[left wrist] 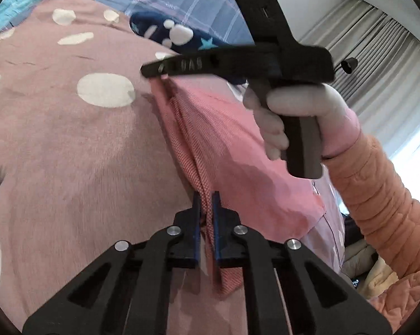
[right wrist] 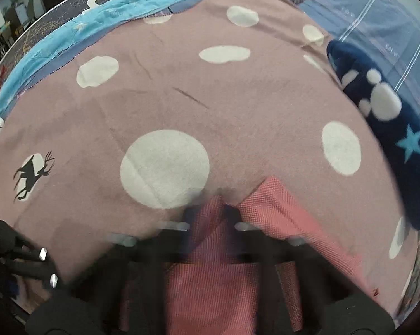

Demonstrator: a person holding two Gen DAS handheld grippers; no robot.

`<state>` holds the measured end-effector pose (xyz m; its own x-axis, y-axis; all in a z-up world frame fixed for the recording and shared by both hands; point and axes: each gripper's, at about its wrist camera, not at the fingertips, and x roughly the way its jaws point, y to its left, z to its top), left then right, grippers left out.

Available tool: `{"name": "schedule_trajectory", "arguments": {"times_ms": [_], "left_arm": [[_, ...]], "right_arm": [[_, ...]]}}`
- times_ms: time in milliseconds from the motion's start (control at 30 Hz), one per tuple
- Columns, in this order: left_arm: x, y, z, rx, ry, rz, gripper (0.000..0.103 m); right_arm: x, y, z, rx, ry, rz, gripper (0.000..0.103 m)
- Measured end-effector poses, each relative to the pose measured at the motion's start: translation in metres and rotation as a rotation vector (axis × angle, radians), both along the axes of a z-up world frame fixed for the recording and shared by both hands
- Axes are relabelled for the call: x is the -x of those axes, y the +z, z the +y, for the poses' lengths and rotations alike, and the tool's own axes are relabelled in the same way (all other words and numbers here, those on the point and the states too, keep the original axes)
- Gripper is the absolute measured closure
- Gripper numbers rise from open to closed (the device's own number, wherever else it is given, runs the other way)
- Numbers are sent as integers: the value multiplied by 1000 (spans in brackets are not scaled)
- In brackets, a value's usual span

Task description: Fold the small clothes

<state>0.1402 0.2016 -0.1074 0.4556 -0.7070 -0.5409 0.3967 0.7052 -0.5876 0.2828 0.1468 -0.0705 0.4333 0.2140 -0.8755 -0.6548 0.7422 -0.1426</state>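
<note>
Both grippers are on the one garment, a small pink woven garment [left wrist: 232, 139] lying on a dusty-pink polka-dot blanket [left wrist: 70, 145]; left gripper [left wrist: 206, 203] has its blue pads nearly together with a bunched edge of the cloth pinched between them, so closed on fabric; right gripper [right wrist: 210, 212] is motion-blurred in its own view, but pink cloth runs up between its fingers and, in the left view, its tip sits on the garment's far edge at 11 o'clock of the cloth; judged clamped on the cloth too, less certain.

Garment sits at 6 o'clock in the right view, at centre to 3 o'clock in the left view; a taut ridge runs between the two grip points, the rest draping toward 4 o'clock; exact garment type cannot be told.

A navy star-print fleece item [right wrist: 391, 128] lies at 3 o'clock in the right view, apart from the pink cloth; a blue plaid sheet [left wrist: 182, 2] lies past it.

Handling: light, limp, thin weave; no stiffness, so it sags wherever unsupported; fuzzy blanket likely drags it. Best hold is at hems or corners, both layers inside the pads, ridge kept tensioned; main risk is one layer slipping out.
</note>
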Motion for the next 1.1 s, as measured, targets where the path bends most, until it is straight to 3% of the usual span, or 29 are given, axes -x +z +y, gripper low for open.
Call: {"name": "schedule_trajectory", "arguments": {"times_ms": [100,200,267,400,500,567,733,767,900,1100], "left_arm": [[16,5,-3,-63,51,-17,102],[27,1,2,-54,57,-15,102],[32,-2,11,-16,60,9,102],[50,-2,38,-14,133,4,101],[52,-3,59,3,200,17,98],[51,-2,67,-8,239,26,97],[43,18,70,-64,272,25,69],[39,25,70,-80,264,19,62],[-4,41,59,-99,202,8,58],[-96,9,19,-16,26,191,58]], "right_arm": [[-6,12,-9,-76,-43,-38,101],[-19,-7,-14,-108,-56,25,101],[-19,-12,-18,-140,-59,13,100],[-7,11,-38,-217,-135,-33,83],[39,33,-43,-156,-27,-131,78],[83,39,-47,-111,60,-178,66],[193,31,-50,-48,214,-241,57],[216,24,-48,-25,243,-261,57],[275,-9,-35,134,333,-410,57],[292,-46,-12,353,306,-609,57]]}}
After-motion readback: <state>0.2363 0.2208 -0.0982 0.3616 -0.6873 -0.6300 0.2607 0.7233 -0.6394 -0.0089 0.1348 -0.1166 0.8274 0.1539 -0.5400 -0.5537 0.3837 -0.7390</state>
